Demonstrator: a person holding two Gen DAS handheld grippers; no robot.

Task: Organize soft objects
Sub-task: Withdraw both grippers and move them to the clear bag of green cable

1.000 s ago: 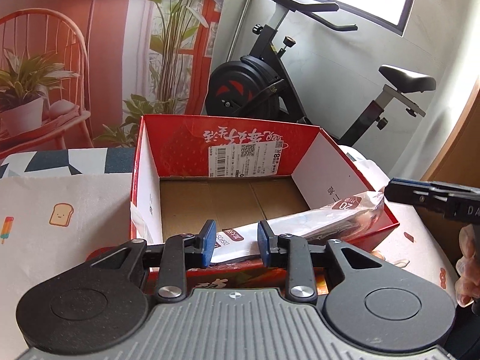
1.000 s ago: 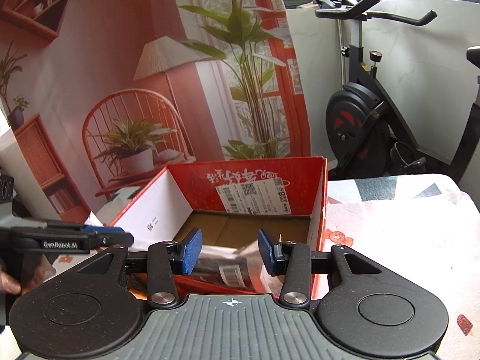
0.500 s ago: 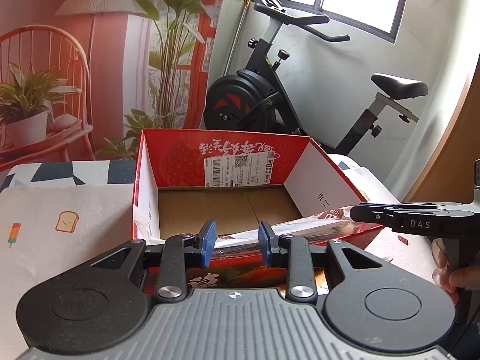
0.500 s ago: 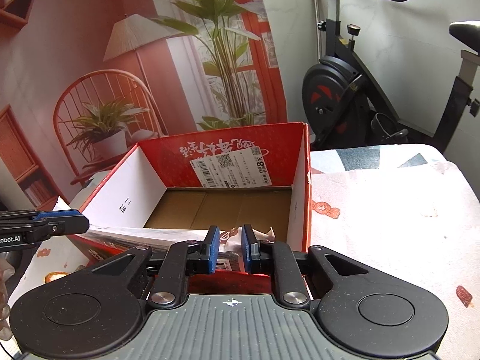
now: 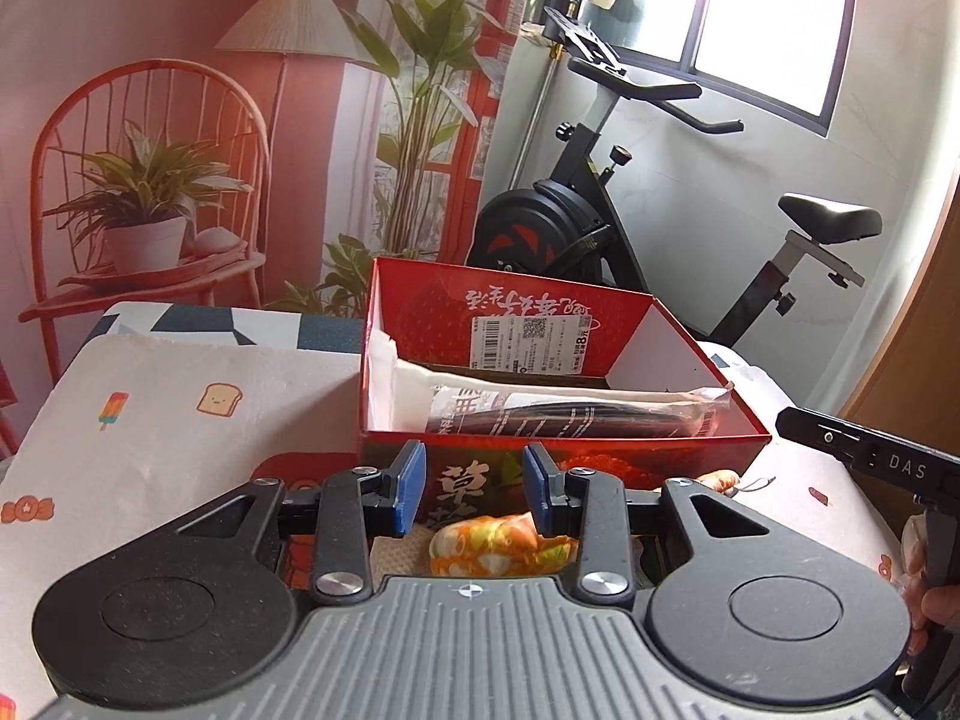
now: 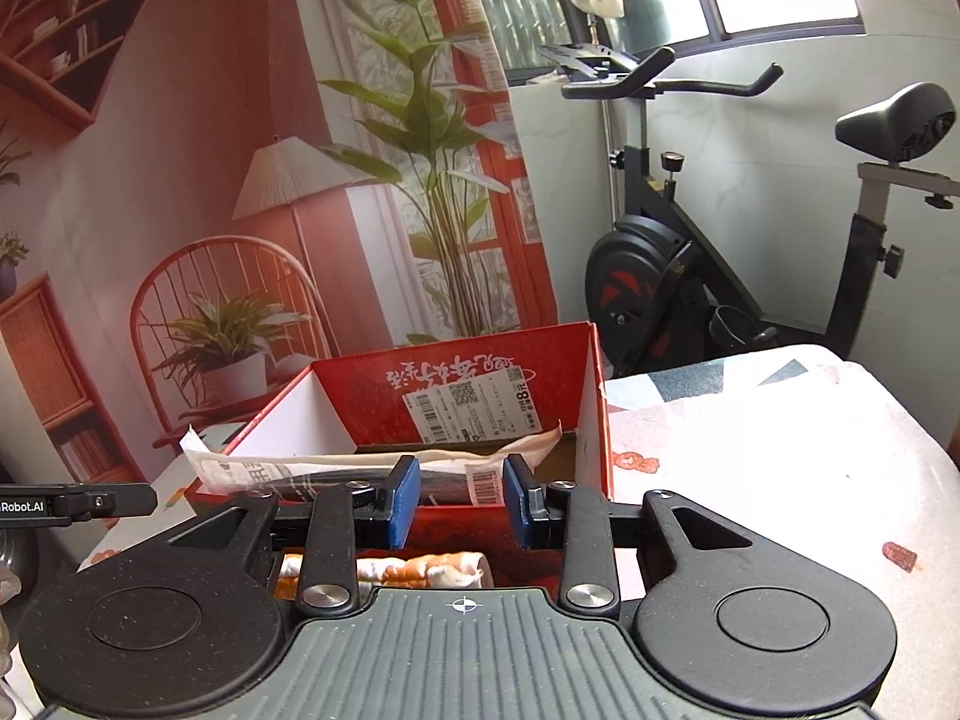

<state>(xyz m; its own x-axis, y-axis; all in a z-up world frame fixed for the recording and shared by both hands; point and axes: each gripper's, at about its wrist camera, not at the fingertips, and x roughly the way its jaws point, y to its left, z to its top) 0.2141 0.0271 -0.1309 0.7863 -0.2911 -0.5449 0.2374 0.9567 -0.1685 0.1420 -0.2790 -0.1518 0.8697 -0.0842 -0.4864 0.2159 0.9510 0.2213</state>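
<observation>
You had one red box (image 5: 558, 450) on the worktop (image 5: 180, 420), and one plastic-wrapped package (image 5: 576, 414) lay inside it, one end poking over the box wall in your right view. Your left gripper (image 5: 474, 495) and right gripper (image 6: 459, 501) both had fingers spread, having just opened, empty. One orange-green soft bundle (image 5: 498, 546) lay before the box. "DAS" showed only in your left view, "Robot.AI" only in your right.

Home room: exercise bike (image 5: 606, 204), window (image 5: 774, 18), cloth-covered table (image 6: 750, 420).
</observation>
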